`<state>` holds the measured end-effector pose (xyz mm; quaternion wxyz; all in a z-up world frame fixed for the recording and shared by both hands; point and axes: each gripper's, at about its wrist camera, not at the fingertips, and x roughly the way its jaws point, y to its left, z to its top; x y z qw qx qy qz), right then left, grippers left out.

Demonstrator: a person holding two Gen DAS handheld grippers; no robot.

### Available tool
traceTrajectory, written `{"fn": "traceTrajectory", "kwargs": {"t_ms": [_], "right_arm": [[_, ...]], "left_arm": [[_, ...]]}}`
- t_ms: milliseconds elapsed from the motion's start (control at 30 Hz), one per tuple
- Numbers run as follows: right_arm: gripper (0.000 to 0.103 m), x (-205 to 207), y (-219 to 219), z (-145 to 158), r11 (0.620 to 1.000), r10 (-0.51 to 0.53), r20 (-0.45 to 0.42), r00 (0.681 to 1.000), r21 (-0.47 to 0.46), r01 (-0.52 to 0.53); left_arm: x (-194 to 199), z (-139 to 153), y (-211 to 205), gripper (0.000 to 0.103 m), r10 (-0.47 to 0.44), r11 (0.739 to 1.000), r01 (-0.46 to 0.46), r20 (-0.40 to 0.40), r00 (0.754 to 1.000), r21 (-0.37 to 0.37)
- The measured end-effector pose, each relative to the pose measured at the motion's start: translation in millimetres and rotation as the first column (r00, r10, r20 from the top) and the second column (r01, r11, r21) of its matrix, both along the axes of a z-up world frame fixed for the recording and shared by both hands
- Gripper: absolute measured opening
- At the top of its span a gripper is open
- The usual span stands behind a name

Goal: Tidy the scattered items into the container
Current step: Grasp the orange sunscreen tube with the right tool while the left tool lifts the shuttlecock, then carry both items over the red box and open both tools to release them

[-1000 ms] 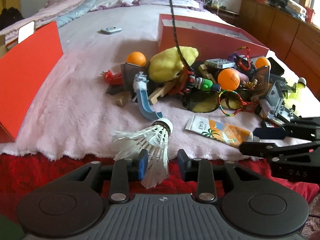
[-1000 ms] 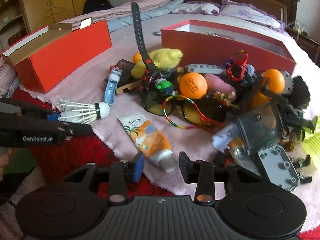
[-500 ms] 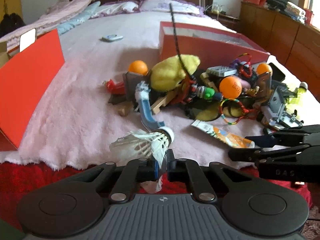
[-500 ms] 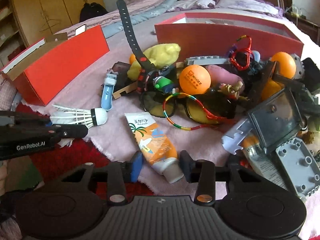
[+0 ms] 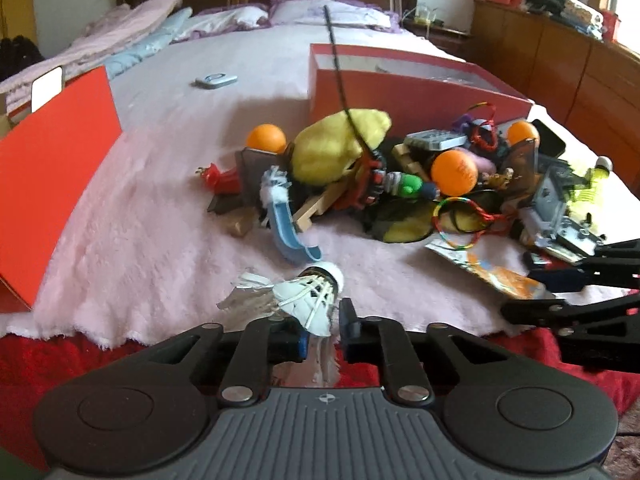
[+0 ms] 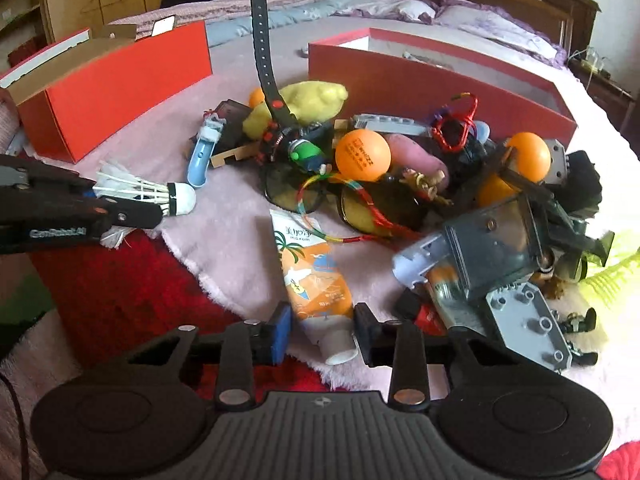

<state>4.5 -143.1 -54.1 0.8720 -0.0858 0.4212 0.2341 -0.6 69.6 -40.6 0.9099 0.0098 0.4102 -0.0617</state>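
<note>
A white shuttlecock lies at the near edge of the pink blanket. Its feather skirt is between the pads of my left gripper, whose jaws are opening slightly while the feathers still fill the gap. From the right wrist view the shuttlecock sticks out of the left gripper. An orange and white cream tube has its cap end between the pads of my right gripper. Those jaws are closing and stand just off the tube's sides. The red open box stands behind the pile.
The heap holds orange balls, a yellow plush, sunglasses, a black watch strap, a blue shoehorn and grey brick plates. A second red box stands at the left. Red bedding lies below the blanket edge.
The left jaws closed on the shuttlecock's feathers, then eased apart a little. The right gripper came forward so that the tube's cap end sits between its narrowing jaws.
</note>
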Motion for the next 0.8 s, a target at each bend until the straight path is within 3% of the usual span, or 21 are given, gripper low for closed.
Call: {"fn": "traceTrajectory", "kwargs": {"t_ms": [100,200,333,433,567,800], "right_arm": [[0.04,0,1,0,1.0,-0.003,0.004,1.0,0.013,0.003],[0.044,4,4,-3,1.0,-0.001,-0.006,1.0,0.016,0.001],[0.047,7,10,-10,1.0,0.007,-0.014,1.0,0.007,-0.007],[0.04,5,10,-10,1.0,0.007,-0.01,1.0,0.004,-0.007],[0.039,2,9,-5,1.0,0.01,-0.002,1.0,0.012,-0.01],[0.039,-5,-2,22,0.998,0.022,0.061,0.998,0.063,-0.026]], "left_arm": [[3,-4,3,0.019,-0.002,1.0,0.002,0.006,1.0,-0.013],[5,-5,5,0.01,-0.002,1.0,0.003,0.009,1.0,-0.02],[1,0,7,0.008,-0.002,0.999,0.003,0.022,1.0,-0.044],[-4,10,9,0.008,-0.002,0.997,0.004,0.037,0.999,-0.073],[-10,26,11,0.008,0.003,0.993,0.005,0.062,0.998,-0.117],[-16,57,-1,0.008,-0.053,0.991,0.069,0.142,0.989,-0.115]]}}
